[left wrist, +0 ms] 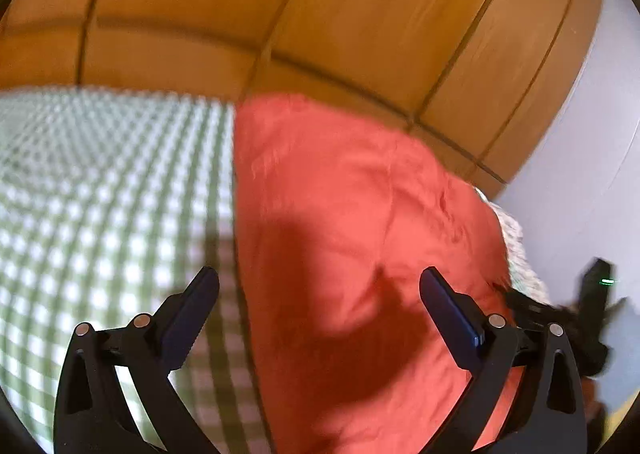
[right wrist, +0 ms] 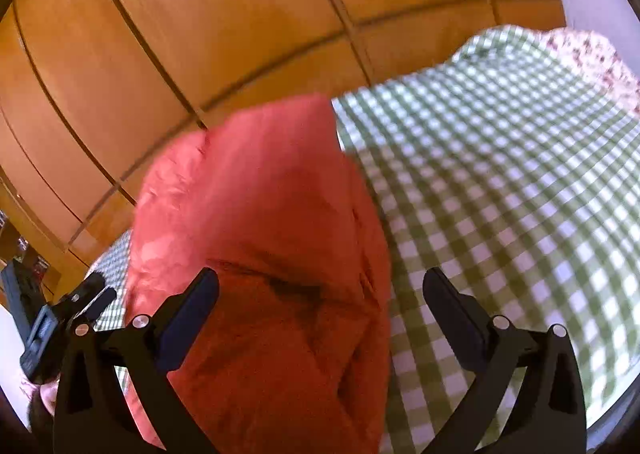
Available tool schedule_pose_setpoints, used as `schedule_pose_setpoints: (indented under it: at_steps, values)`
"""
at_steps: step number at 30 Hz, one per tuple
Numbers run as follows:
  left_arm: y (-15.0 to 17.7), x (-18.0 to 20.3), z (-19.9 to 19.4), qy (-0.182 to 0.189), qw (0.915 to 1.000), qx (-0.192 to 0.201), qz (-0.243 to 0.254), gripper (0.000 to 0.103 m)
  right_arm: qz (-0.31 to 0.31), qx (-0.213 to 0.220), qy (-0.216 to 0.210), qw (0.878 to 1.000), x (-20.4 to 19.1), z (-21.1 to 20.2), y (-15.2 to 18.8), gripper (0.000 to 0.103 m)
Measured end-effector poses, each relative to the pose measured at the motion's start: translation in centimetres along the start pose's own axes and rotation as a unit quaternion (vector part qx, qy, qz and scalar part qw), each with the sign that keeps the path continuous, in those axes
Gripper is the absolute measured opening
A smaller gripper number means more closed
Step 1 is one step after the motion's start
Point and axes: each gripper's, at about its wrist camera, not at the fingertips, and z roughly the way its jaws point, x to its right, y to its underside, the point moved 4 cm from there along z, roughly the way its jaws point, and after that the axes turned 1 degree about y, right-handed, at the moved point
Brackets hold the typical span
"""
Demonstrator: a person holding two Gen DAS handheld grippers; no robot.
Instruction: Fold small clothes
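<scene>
**One red cloth down, and nothing in our grippers**

Closest to us are our two grippers. The left gripper (left wrist: pixel 319 280) has its fingers spread wide apart. Nothing is pinched between them. Its right finger hangs over the red cloth and its left finger hangs over the checked sheet. The right gripper (right wrist: pixel 320 280) is spread wide too, and it pinches nothing. Its left finger is over the red cloth and its right finger is over the sheet.

Just past the fingers lies the red cloth (left wrist: pixel 340 213). It rests on the green and white checked sheet (left wrist: pixel 100 193), near the edge that faces the wooden doors. It looks doubled over into a long shape, with a crease running along it and a few wrinkles. The pictures are blurry, so we cannot tell what kind of clothing it is.

We think one fold is made and we have let go. There may be one more fold to do, or some smoothing. We cannot see a pile of clothes waiting.

Farther away stand the wooden cupboard doors (left wrist: pixel 320 13). A flowery cloth (right wrist: pixel 592 49) peeks out at the far corner.

Our count: two grippers, one red cloth, one checked sheet, one flowery cloth.
</scene>
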Motion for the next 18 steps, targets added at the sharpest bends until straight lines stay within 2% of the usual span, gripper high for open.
schedule_pose_setpoints:
  at_steps: [3, 6, 9, 18]
  values:
    - [1.7, 0.8, 1.9, 0.054, 0.9963, -0.068, 0.004, 0.099, 0.034, -0.024, -0.044, 0.998, 1.2, 2.0, 0.1, 0.101]
    - [3.1, 1.9, 2.9, 0.033, 0.9952, -0.076, 0.052, 0.099, 0.080, -0.055, -0.099, 0.990, 2.9, 3.6, 0.4, 0.101]
    - [3.3, 2.3, 3.6, 0.028, 0.9947, -0.081, 0.057, 0.100, 0.118, -0.076, -0.140, 0.980, 3.8, 4.7, 1.0, 0.101]
    - [2.0, 4.5, 5.7, -0.019, 0.9932, -0.101, 0.055, 0.100, 0.117, -0.079, -0.148, 0.979, 4.2, 4.3, 1.2, 0.101]
